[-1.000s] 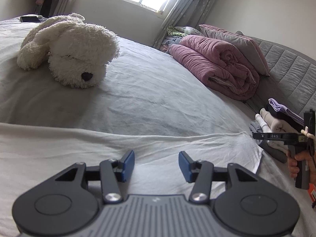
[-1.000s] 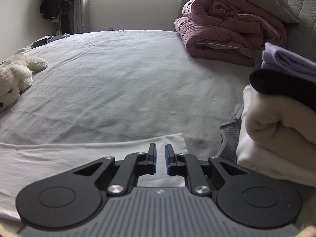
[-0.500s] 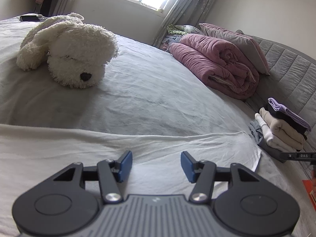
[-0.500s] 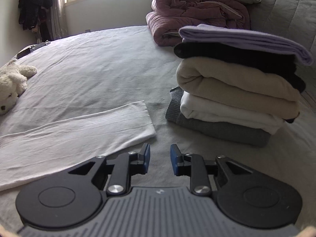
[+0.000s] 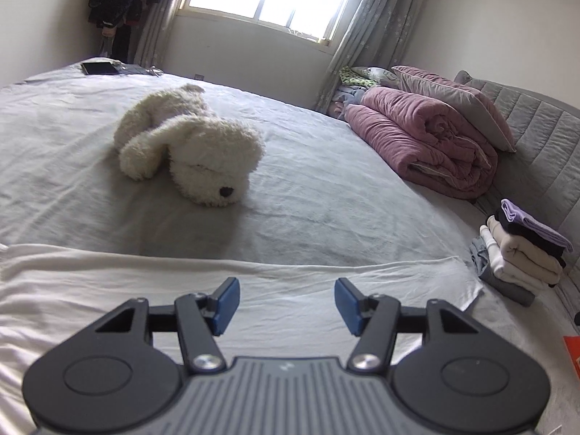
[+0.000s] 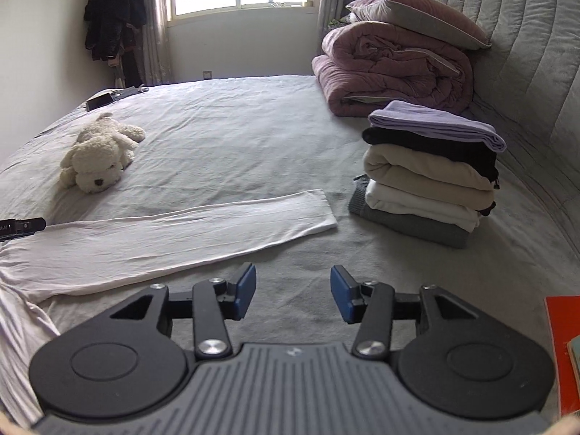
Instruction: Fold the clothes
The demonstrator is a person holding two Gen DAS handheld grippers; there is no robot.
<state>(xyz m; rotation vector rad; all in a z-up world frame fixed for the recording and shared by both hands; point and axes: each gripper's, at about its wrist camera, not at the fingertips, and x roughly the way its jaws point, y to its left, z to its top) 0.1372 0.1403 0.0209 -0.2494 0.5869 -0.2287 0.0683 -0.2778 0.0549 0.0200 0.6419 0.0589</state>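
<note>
Opening wider, both the left hand-held gripper (image 5: 286,302) and the right hand-held gripper (image 6: 293,291) are seen empty, backed off from the white garment (image 6: 174,235). It is left released, folded lengthwise near the bed's (image 6: 224,127) front edge, beside the folded stack (image 6: 427,174); a crosswise fold is judged next.

A long garment (image 6: 174,239) is lying flat across the near part of the bed (image 6: 232,134), with a plush dog (image 6: 99,156) sitting behind it toward the left. A stack of folded clothes (image 6: 427,177) is resting just beside the garment's right end, and a rolled duvet (image 6: 391,69) is lying behind that stack with a pillow (image 6: 417,18) on top, against the headboard (image 6: 525,36).
</note>
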